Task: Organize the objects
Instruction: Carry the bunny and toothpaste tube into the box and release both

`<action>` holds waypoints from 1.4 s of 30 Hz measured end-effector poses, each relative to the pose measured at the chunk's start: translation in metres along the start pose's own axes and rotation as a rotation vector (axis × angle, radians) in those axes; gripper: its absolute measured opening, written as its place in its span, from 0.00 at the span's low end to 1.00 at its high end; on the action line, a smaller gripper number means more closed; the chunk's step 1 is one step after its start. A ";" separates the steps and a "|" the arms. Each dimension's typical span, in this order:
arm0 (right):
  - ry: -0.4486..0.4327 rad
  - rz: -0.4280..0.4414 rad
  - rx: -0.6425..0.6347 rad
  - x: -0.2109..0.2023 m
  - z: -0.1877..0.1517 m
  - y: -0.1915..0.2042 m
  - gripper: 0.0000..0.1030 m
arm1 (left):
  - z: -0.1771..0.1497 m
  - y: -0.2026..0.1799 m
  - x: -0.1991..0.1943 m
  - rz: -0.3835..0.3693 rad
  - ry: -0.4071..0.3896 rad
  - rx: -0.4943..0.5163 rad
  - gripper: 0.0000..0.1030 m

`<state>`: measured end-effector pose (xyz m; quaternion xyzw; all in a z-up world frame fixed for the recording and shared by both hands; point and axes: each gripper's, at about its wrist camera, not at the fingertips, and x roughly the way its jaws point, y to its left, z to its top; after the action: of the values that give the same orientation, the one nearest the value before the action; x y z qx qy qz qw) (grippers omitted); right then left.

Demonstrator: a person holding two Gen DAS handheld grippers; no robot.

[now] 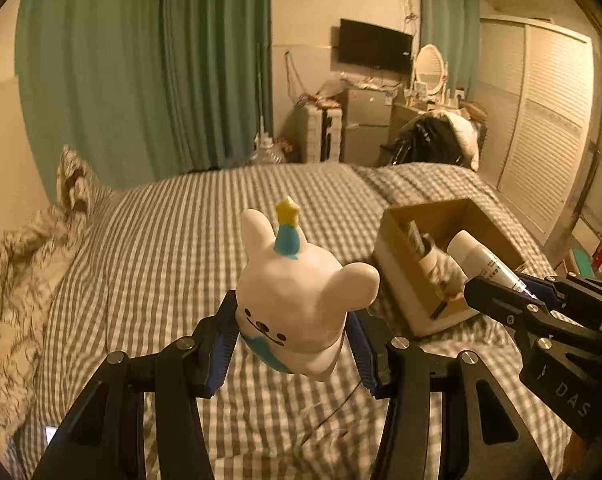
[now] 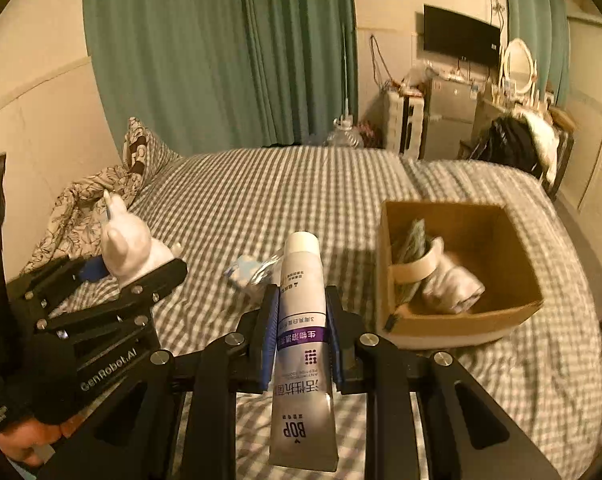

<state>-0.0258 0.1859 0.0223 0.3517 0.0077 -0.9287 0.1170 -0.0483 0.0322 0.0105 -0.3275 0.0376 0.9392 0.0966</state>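
My left gripper [image 1: 293, 344] is shut on a white rabbit figure [image 1: 297, 292] with a blue and yellow hat, held above the checked bed; it also shows in the right wrist view [image 2: 129, 248]. My right gripper [image 2: 301, 320] is shut on a white toothpaste tube [image 2: 301, 320], cap pointing forward; the tube shows in the left wrist view [image 1: 481, 256] over the box. The open cardboard box [image 2: 513, 308] sits on the bed at the right and holds a tape roll [image 2: 417, 264], a white bundle and a greenish item.
A small blue and white packet [image 2: 249, 274] lies on the bed left of the box. A crumpled patterned blanket [image 2: 85, 208] lies at the bed's left. Green curtains, a dresser, a TV and a wardrobe stand beyond the bed.
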 end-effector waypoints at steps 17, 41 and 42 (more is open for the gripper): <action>-0.067 -0.111 0.032 0.000 0.066 -0.113 0.20 | 0.088 -0.099 0.056 -0.174 -0.008 0.066 0.51; 0.098 -0.194 0.175 0.110 0.034 -0.253 0.21 | 0.066 -0.206 0.201 -0.324 0.196 0.205 0.58; 0.107 -0.197 0.177 0.108 0.033 -0.254 0.27 | 0.064 -0.206 0.201 -0.326 0.198 0.205 0.62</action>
<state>-0.1824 0.4073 -0.0405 0.4070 -0.0336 -0.9128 -0.0069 -0.1984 0.2737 -0.0662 -0.4081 0.0890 0.8657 0.2757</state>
